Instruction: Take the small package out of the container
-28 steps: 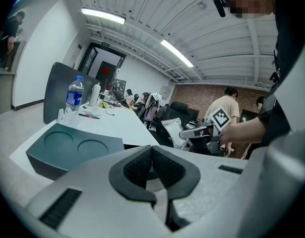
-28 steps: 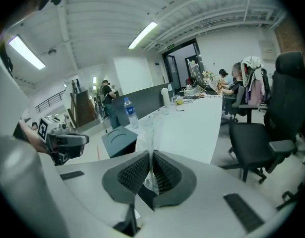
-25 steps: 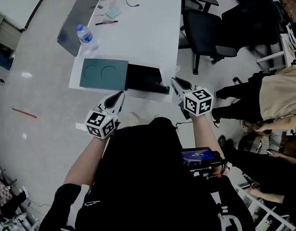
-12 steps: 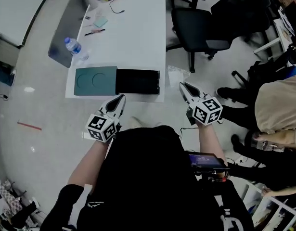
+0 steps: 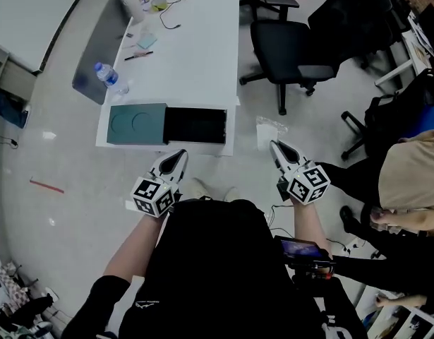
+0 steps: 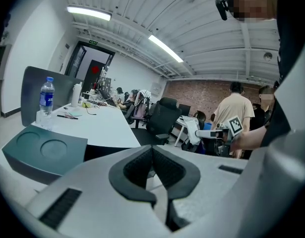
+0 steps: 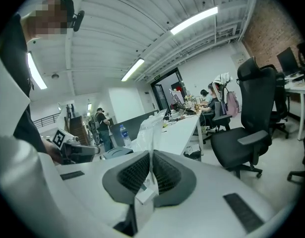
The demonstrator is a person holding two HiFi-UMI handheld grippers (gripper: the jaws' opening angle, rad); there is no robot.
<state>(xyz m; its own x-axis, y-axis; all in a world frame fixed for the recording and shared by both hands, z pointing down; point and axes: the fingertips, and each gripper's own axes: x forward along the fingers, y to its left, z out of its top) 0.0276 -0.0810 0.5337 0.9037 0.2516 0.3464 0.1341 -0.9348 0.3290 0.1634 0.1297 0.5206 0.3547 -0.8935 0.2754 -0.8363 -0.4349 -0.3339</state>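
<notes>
Right gripper [image 5: 279, 150] is clamped on the small package [image 5: 267, 131], held clear of the container [image 5: 195, 125], which sits at its ten o'clock. Left gripper [image 5: 178, 157]: jaws together, empty. Recommend a firm pinch; thin film may slip.

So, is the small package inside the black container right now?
No, the clear small package hangs pinched in the right gripper jaws, beyond the table edge, away from the container.

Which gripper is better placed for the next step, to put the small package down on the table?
Right, probably. The right gripper is shut on the clear package, outside the box. The left gripper is shut and empty, so it would first need to take the package over.
</notes>
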